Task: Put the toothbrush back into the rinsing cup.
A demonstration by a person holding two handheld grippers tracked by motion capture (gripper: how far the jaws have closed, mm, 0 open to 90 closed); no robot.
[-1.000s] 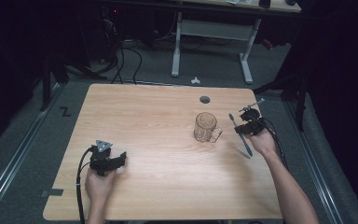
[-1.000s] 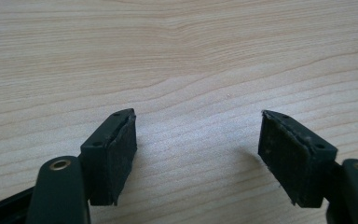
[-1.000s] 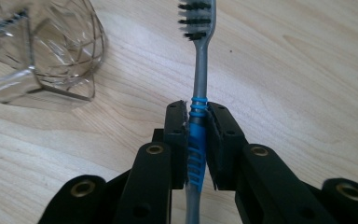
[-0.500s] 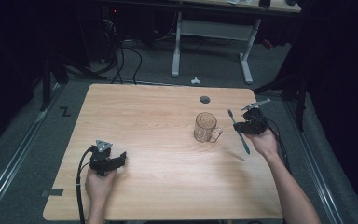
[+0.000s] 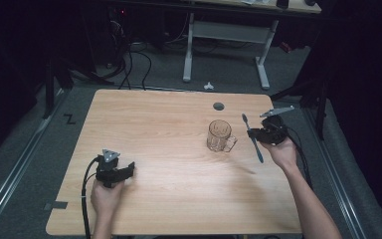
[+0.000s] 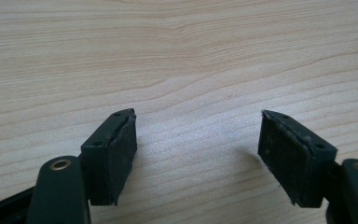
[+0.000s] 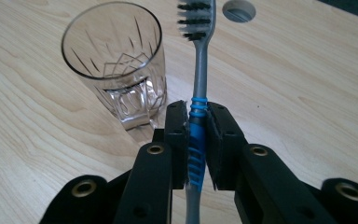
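Now, right of centre in the high view, the right gripper [image 5: 258, 133] is clenched on a toothbrush [image 5: 253, 139]. The right gripper view confirms it: both pads press the blue ribbed section of the handle [image 7: 196, 140], grey neck and dark bristles [image 7: 195, 21] pointing away towards the upper middle of the frame.

Change over the last second: in the high view the gripper and brush have drifted up-frame and appear lifted. The brush was level with the glass; now its head sits above the glass's rim in the frame, the handle end trailing down-frame, a faint shadow on the wood below it.

The glass mug [image 5: 220, 135] stands upright just left of the brush, not touching it; it looks empty, handle turned towards lower right. In the right gripper view its cut-pattern wall [image 7: 121, 70] fills the upper left.

Left gripper [image 5: 114, 172], lower left of the high view: unmoved, resting low on the table [image 5: 154, 124]. Its own view shows released jaws, pads [image 6: 121, 158] well apart, nothing but wood grain between.

Reading: the brush is secured and clear of the table, probably bound for the mug. Next comes carrying it over the rim.
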